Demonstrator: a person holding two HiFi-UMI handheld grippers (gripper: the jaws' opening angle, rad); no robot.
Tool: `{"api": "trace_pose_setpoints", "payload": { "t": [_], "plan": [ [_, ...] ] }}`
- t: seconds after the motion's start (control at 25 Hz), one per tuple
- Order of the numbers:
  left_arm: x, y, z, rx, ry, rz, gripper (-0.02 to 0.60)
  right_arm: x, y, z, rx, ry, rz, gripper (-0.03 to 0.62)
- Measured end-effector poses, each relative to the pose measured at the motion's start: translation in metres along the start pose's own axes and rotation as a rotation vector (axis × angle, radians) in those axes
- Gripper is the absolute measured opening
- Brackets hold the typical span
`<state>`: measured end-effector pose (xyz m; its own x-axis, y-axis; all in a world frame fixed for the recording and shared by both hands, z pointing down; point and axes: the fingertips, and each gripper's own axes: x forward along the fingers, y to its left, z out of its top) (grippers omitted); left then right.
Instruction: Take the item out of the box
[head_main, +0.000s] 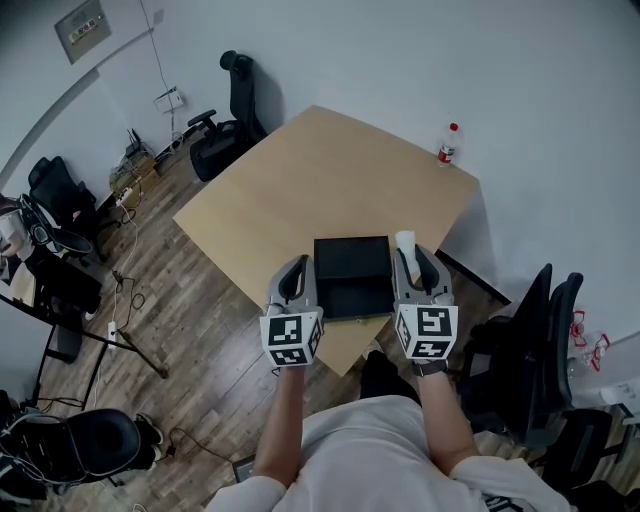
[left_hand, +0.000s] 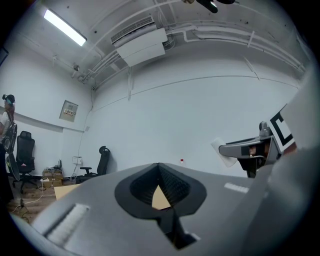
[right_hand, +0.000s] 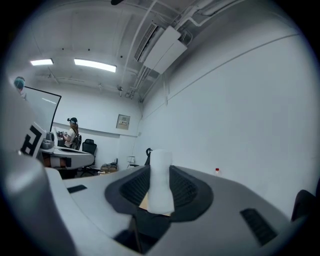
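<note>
An open black box (head_main: 350, 262) lies near the front corner of the wooden table (head_main: 300, 190). My right gripper (head_main: 412, 252) is raised at the box's right side and is shut on a white, roll-shaped item (head_main: 405, 243). In the right gripper view the white item (right_hand: 161, 186) stands upright, pinched between the two dark pads (right_hand: 187, 190). My left gripper (head_main: 298, 266) hovers at the box's left side with nothing in it. In the left gripper view its jaws (left_hand: 160, 175) meet, with only a small gap showing the table. The white item (left_hand: 223, 151) also appears there at the right.
A water bottle with a red cap (head_main: 449, 144) stands at the table's far right corner. Black office chairs sit behind the table (head_main: 228, 120) and to the right (head_main: 535, 340). A person stands at a desk far across the room (right_hand: 72, 134).
</note>
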<state>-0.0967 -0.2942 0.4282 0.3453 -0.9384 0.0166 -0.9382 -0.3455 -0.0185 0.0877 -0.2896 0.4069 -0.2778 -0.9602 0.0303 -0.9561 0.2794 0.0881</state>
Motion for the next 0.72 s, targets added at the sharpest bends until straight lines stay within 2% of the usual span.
{"api": "trace_pose_setpoints", "payload": {
  "t": [0.28, 0.72],
  "plan": [
    [-0.002, -0.007, -0.003, -0.002, 0.007, -0.026, 0.008, -0.008, -0.002, 0.003, 0.026, 0.0, -0.018, 0.124],
    [0.006, 0.005, -0.019, -0.037, 0.037, 0.002, 0.008, 0.01, 0.001, -0.007, 0.016, 0.035, 0.003, 0.124]
  ]
}}
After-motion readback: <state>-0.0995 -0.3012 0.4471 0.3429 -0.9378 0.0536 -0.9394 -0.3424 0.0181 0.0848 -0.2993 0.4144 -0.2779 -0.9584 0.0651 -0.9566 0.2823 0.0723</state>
